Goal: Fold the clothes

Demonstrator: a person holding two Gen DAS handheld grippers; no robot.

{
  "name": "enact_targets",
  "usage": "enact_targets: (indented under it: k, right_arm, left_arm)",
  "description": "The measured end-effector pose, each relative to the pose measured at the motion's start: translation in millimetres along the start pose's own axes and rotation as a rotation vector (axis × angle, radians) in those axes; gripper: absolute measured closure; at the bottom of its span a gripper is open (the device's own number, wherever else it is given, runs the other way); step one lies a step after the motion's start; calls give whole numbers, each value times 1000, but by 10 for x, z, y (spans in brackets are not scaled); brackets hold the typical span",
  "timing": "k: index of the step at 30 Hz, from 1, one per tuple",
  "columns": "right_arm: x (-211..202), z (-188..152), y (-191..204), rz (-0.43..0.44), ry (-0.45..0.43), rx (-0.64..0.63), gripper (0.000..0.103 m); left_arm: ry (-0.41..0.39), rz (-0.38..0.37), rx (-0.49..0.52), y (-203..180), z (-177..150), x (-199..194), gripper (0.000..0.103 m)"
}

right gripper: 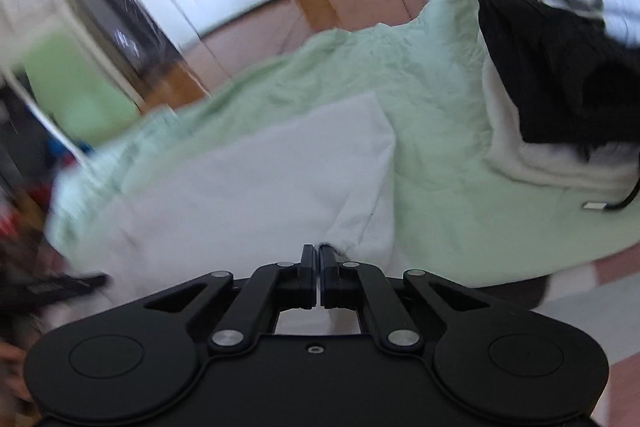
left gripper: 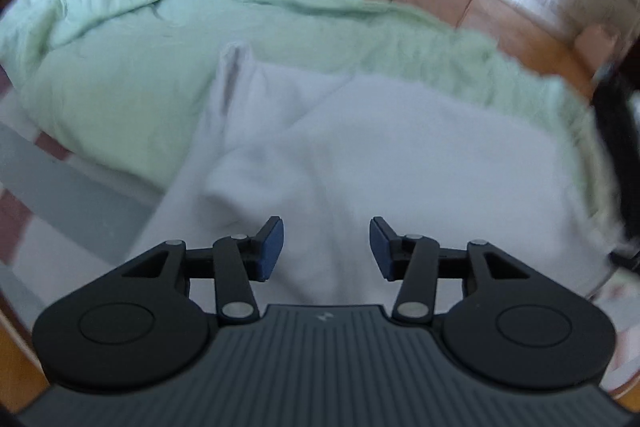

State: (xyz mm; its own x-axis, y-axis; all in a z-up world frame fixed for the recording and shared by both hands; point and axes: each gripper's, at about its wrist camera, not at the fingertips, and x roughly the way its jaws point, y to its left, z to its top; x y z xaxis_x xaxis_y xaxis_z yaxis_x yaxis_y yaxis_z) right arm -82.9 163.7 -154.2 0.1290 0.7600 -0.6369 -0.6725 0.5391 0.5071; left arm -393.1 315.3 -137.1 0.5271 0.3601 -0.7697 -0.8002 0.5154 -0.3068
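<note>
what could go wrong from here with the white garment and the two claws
1. The right claw is shut at a small bunched bit of the white garment; so thin a pinch may slip, or drag the layers askew.
2. The left claw is open above the cloth, holding nothing, so that side may sag or crease.
3. The garment lies on a rumpled green blanket, which may get caught in a pinch.
</note>
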Motion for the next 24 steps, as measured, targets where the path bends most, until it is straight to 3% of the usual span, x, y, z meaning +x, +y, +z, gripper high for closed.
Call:
enact_targets:
  k: [1, 2, 5, 9, 13, 14, 17, 19, 21, 24]
  right_arm:
    - [0, 13, -48, 19, 11, 20, 99]
    - [47, -29, -54, -24, 32, -5, 99]
    - [189, -154, -72, -152, 95, -81, 95]
    - [186, -326, -70, -45, 155, -63, 94]
    - [126, -380, -57, -93, 171, -164, 91]
    - [103, -381, -64, -99, 173, -186, 89]
    - [-46, -288, -163, -62, 129, -149, 43]
    - [-141, -210, -276, -56, 65, -95, 41]
    - [-56, -146, -490, -26, 75, 3, 41]
    - [253, -130, -768, 55, 178, 117, 42]
  left_arm:
    - [13, -32, -28, -7, 11, 31, 52]
    - [39, -34, -36, -39, -5, 103, 49]
    - [122, 66, 27, -205, -135, 454, 48]
    - [113, 76, 1, -130, -228, 583, 47]
    - [81, 158, -17, -50, -212, 507, 47]
    - [50, 189, -39, -17, -219, 465, 47]
    - [10, 244, -137, 157, -251, 389, 47]
    - [7, 229, -202, 273, -272, 324, 47]
    - [-1, 204, -222, 297, -276, 271, 47]
    - [-13, 172, -204, 234, -265, 228, 47]
